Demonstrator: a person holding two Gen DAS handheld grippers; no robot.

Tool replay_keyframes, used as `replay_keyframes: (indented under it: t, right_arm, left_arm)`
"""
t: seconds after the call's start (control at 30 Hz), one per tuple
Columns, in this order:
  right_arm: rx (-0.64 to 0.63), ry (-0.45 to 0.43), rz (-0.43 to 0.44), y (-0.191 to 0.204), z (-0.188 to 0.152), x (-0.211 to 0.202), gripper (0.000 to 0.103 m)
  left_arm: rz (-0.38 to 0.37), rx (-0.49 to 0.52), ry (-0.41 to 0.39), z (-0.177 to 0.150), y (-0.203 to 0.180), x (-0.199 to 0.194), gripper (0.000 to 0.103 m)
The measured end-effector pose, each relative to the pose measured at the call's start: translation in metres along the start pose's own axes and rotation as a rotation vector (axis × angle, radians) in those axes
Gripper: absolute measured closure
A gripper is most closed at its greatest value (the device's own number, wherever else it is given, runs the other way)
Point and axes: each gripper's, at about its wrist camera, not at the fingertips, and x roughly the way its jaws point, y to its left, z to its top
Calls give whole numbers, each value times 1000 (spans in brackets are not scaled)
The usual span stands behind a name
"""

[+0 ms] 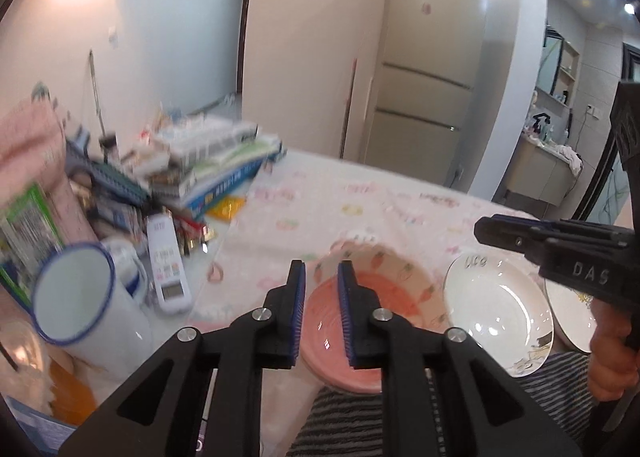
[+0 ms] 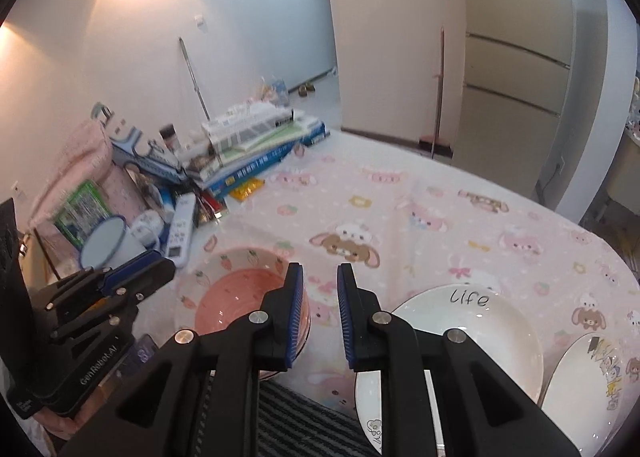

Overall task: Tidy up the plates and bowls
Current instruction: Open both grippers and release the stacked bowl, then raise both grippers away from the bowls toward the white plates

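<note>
Pink ceramic bowl (image 1: pixel 352 321) sat nested in strawberry-print bowl (image 2: pixel 224 269); your left gripper (image 1: pixel 322 313) and right gripper (image 2: pixel 320 315) hovered part-open, empty. Next: grab white "Life" plate (image 2: pixel 476 321).

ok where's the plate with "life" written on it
In the right wrist view the "life" plate lies low right on the pink tablecloth, right of the pink bowl.

Glossy glazed white plate (image 2: pixel 472 333)

The left claw (image 1: pixel 322 313) hovers with its jaws apart over the pink bowl (image 1: pixel 352 333). Just right of that bowl sits a white plate (image 1: pixel 500 309), beneath the right claw (image 1: pixel 486 231), whose jaws seemingly touch; left stands an enamel mug (image 1: pixel 80 297).
</note>
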Motion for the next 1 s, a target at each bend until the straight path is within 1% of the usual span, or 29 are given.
replay_keyframes:
  t: [0.07, 0.1, 0.13, 0.2, 0.27, 0.33, 0.37, 0.4, 0.43, 0.47, 0.5, 0.6, 0.63, 0.7, 0.77, 0.9, 1.0]
  right_arm:
    - [18, -37, -8, -5, 5, -18, 84]
    - [22, -53, -19, -7, 6, -26, 84]
    - [22, -70, -37, -9, 8, -35, 84]
    - [14, -110, -83, -13, 9, -56, 84]
    - [25, -152, -123, -21, 8, -79, 84]
    - [59, -191, -129, -34, 6, -104, 84]
    - [79, -210, -130, -40, 4, -116, 84]
    - [93, -225, -134, -45, 2, -125, 84]
    - [109, -247, -143, -51, -1, -136, 84]
    - [119, -275, -164, -58, -5, -152, 84]
    - [121, -288, -178, -62, -7, -160, 84]
    - [132, -344, -226, -76, -19, -194, 84]
    - [140, -368, -238, -82, -24, -208, 81]
    - [151, -404, -259, -92, -33, -227, 67]
    - [171, -439, -299, -103, -43, -245, 61]
    - [218, -494, -389, -127, -66, -274, 56]
    - [256, -507, -426, -149, -83, -290, 55]
  left_arm:
    - [11, 29, -39, 7, -11, -12, 70]
    - [10, 39, -59, 10, -16, -19, 58]
    - [2, 47, -82, 15, -21, -26, 55]
    - [-20, 70, -116, 23, -32, -39, 53]
    - [-46, 87, -161, 31, -43, -54, 48]
    - [-68, 110, -213, 38, -54, -69, 38]
    - [-76, 125, -236, 41, -60, -75, 35]
    - [-83, 138, -262, 43, -67, -83, 28]
    - [-87, 147, -285, 44, -74, -89, 23]
    - [-93, 157, -305, 44, -80, -95, 21]
    - [-101, 168, -323, 45, -86, -100, 16]
    - [-124, 199, -379, 42, -107, -114, 0]
    - [-139, 210, -394, 41, -114, -118, 0]
    - [-185, 236, -383, 41, -130, -121, 0]
    - [-242, 250, -391, 40, -146, -126, 0]
    - [-269, 266, -450, 39, -174, -137, 0]
    - [-324, 226, -453, 42, -189, -138, 0]
